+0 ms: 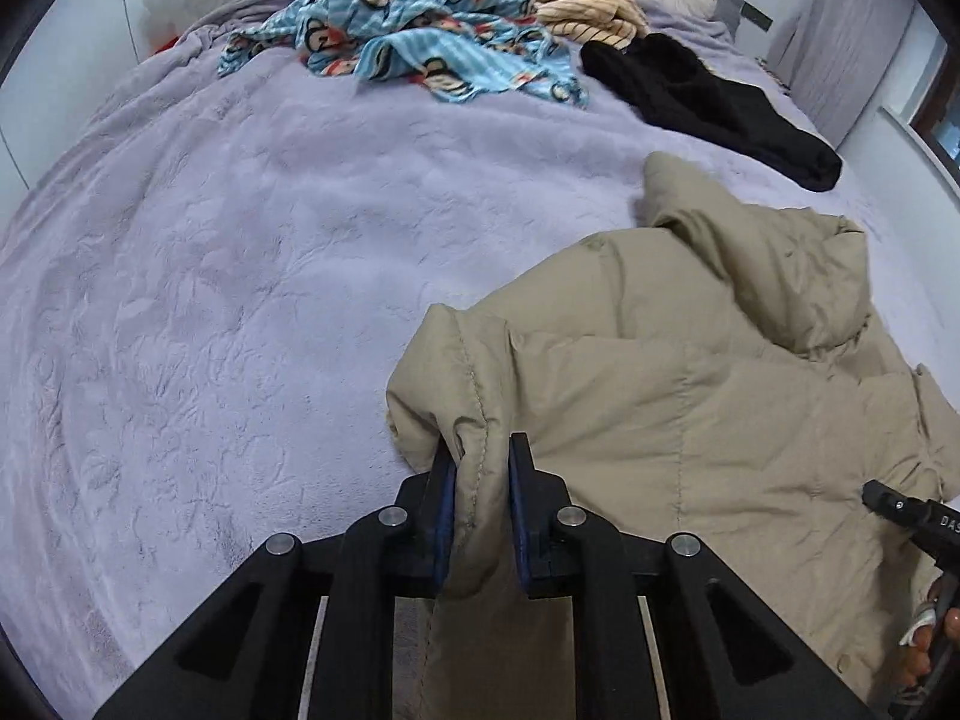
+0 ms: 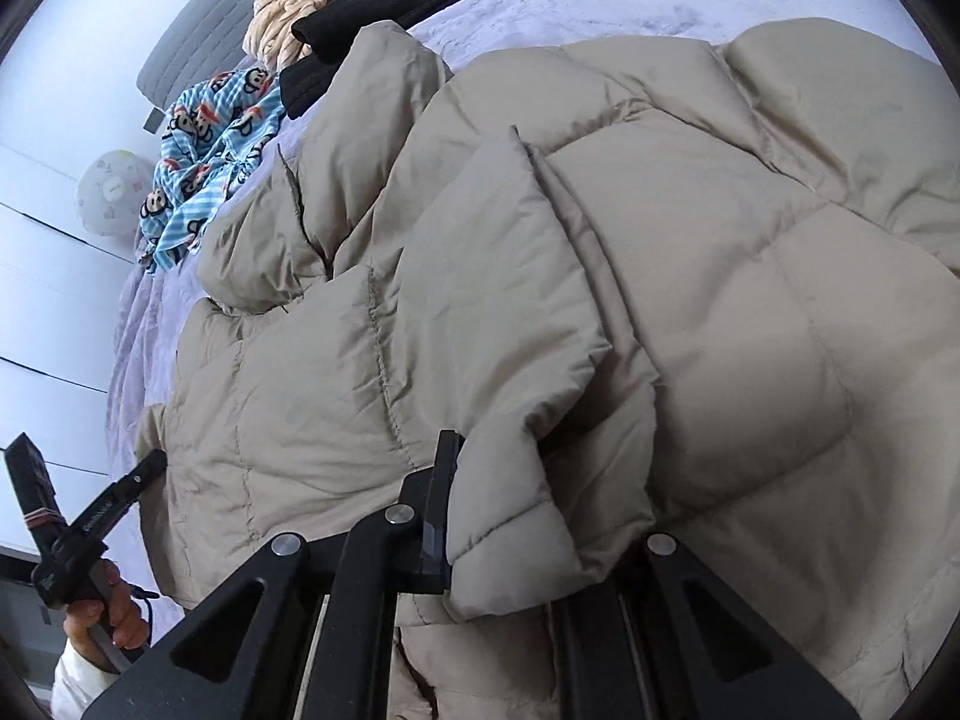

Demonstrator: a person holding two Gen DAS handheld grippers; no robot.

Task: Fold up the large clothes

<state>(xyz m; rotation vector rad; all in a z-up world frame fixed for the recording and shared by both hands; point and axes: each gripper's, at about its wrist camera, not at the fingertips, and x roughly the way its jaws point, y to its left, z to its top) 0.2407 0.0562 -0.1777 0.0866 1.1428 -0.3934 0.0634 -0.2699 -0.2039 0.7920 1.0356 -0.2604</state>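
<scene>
You have a beige coat (image 1: 690, 396) lying on the bed (image 1: 240, 300), at 4 o'clock in the left view. Both the left gripper (image 1: 483, 480) and right gripper (image 2: 498, 516) have fingers clamped on coat folds. The fold looks just begun; next, carry both edges across together.

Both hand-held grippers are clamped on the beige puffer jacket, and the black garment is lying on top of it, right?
Not quite. In the left wrist view the black garment lies apart on the bed, beyond the beige puffer jacket. The left hand-held gripper and the right hand-held gripper are clamped on it.
</scene>
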